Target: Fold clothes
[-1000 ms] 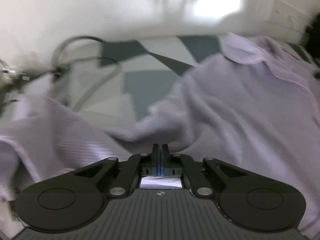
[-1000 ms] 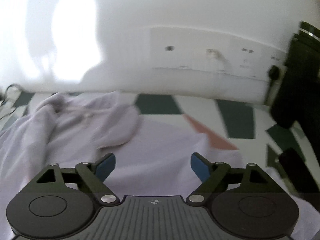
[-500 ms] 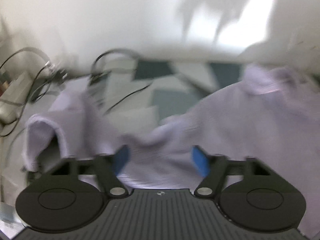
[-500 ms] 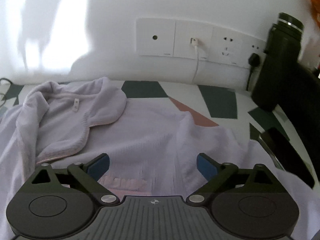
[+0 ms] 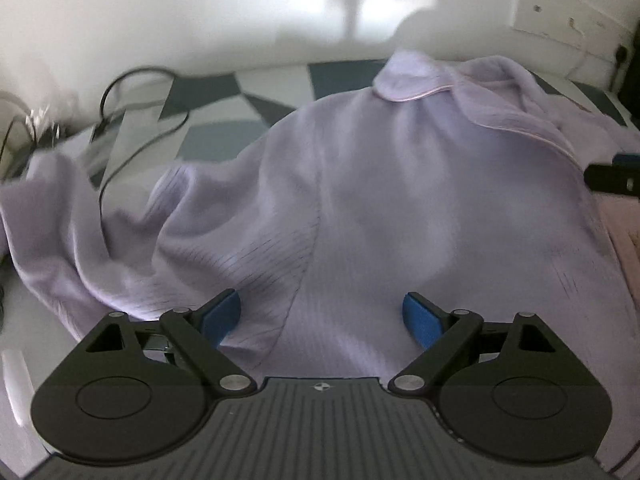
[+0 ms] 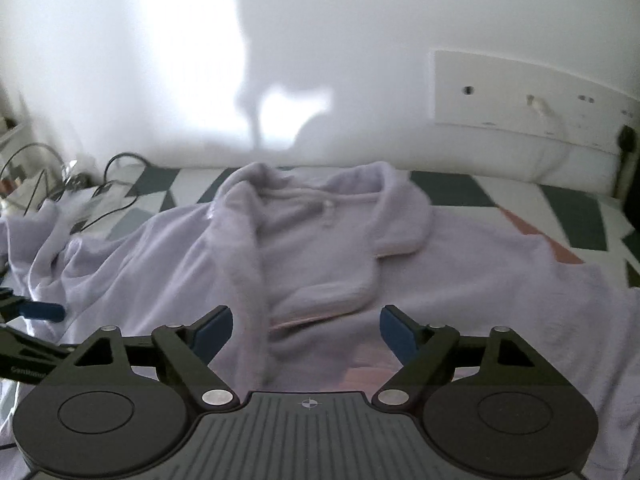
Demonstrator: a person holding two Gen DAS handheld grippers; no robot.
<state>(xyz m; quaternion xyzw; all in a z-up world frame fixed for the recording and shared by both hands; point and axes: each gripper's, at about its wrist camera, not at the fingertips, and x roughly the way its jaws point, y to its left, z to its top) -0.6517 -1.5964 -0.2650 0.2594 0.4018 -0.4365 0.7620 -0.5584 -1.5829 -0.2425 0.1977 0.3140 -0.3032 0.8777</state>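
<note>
Soft lilac fleece garment with a pale-piped collar [image 6: 320,248] spread across the counter with a grey-green, white and pink geometric pattern [image 6: 576,216], collar toward the white wall [image 6: 360,40]. Left gripper [image 5: 322,314] over the cloth, jaws wide and opening, gripping nothing. Right gripper [image 6: 306,330] near the collar, jaws apart but closing, pads clear of the fleece. Black cables [image 5: 132,136] at left.

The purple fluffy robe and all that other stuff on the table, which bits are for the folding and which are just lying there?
For the folding:
- lilac fleece robe with pink-trimmed collar
- left gripper, jaws opening, nothing pinched
- right gripper, jaws closing, nothing pinched

Just lying about:
- black cables
- white wall socket plate
- geometric patterned tablecloth
</note>
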